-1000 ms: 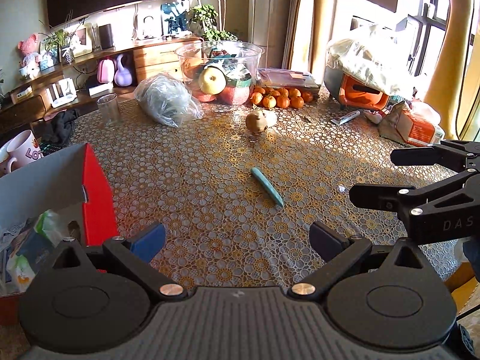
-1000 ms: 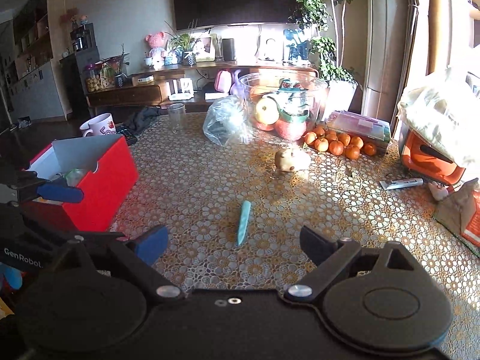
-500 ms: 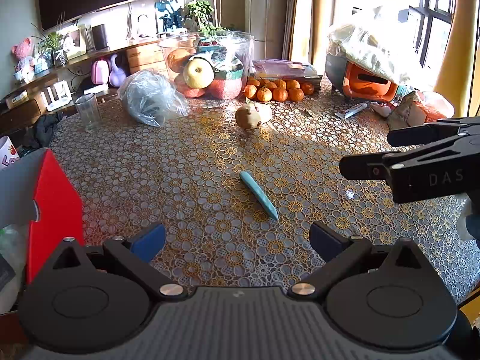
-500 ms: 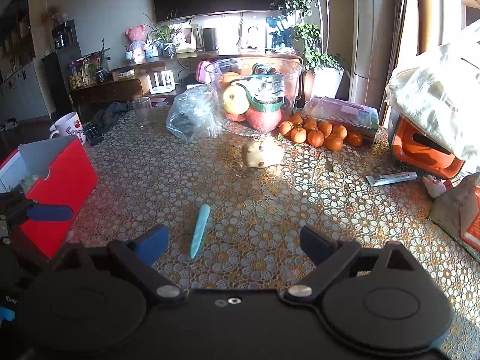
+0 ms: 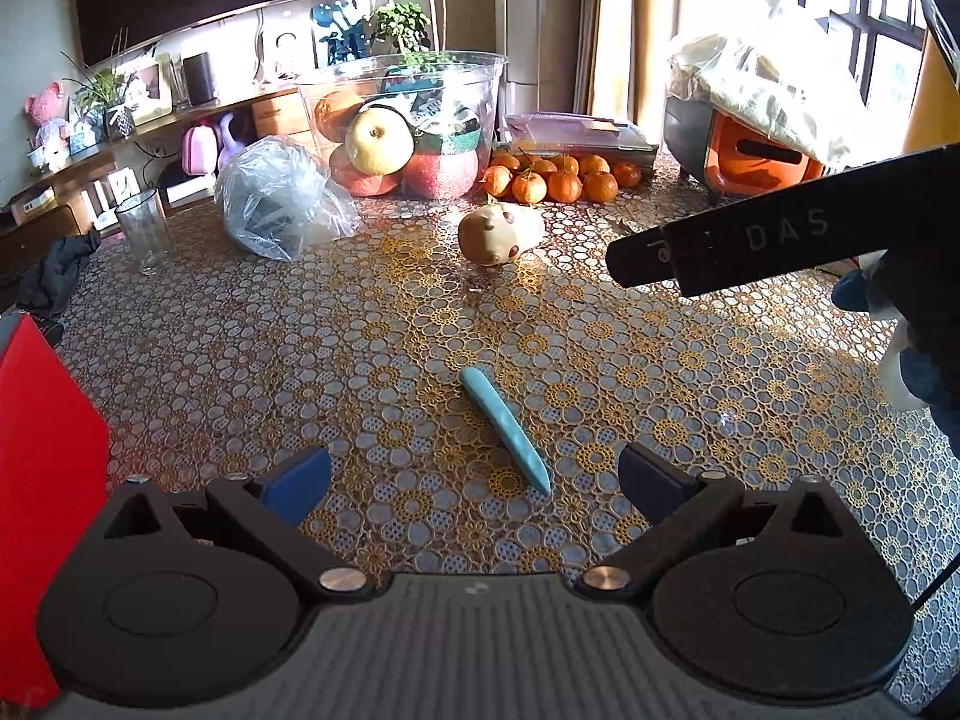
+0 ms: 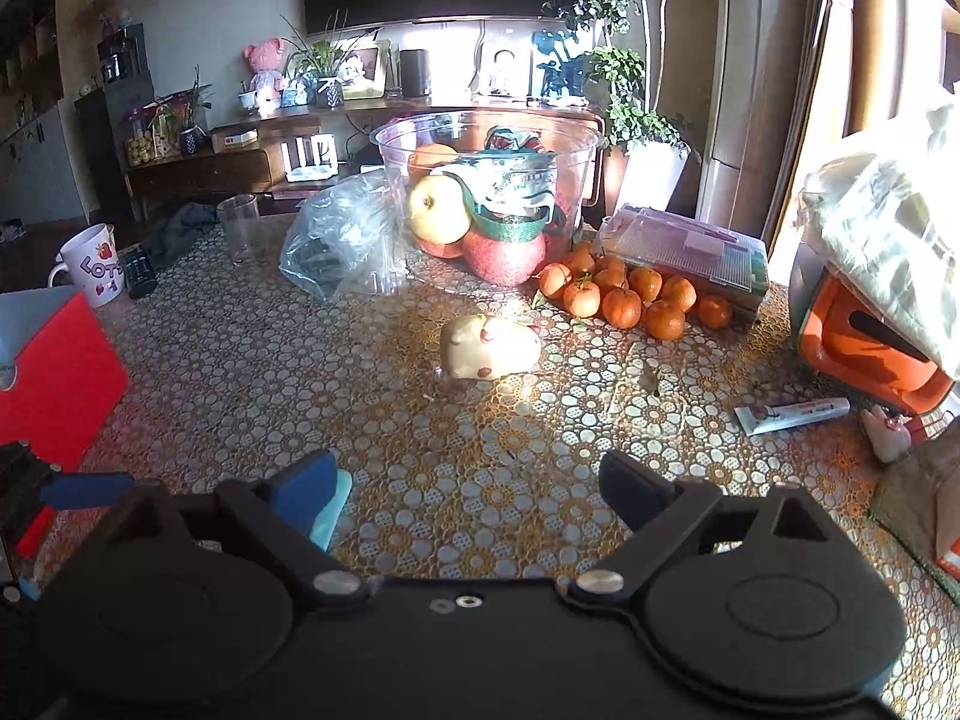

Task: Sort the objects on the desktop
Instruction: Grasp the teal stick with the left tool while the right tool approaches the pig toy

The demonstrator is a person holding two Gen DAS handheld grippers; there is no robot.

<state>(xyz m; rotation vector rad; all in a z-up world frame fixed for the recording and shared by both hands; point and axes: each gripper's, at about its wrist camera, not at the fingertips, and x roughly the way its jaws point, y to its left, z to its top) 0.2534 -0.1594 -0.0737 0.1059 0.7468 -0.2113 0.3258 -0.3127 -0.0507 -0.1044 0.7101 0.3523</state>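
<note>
red is the box (image 5: 42, 498) at the far left of the left wrist view, on the counter (image 5: 270, 348) with its flower-pattern cloth. at the upper left of the frame stands a clear glass (image 5: 141, 228), and next to it a crumpled plastic bag (image 5: 276, 204). the left hand-held gripper (image 5: 474, 480) fills the bottom, its two fingers wide apart with nothing between them. the blue pen (image 5: 504, 429) lies flat on the counter just ahead of it, in the lower middle, nearer the right finger. higher up sits a small cream toy (image 5: 498, 234), and behind it a big clear bowl of fruit (image 5: 408, 120) with a bunch of oranges (image 5: 558, 180) to its right. a black part of the right hand-held gripper (image 5: 780, 246) reaches in from the right edge.

in the right wrist view, the right hand-held gripper (image 6: 468, 483) is also wide open and holds nothing. the pen peeks out beside its left finger at the lower left. a white tube (image 6: 792, 414) lies at the right.
</note>
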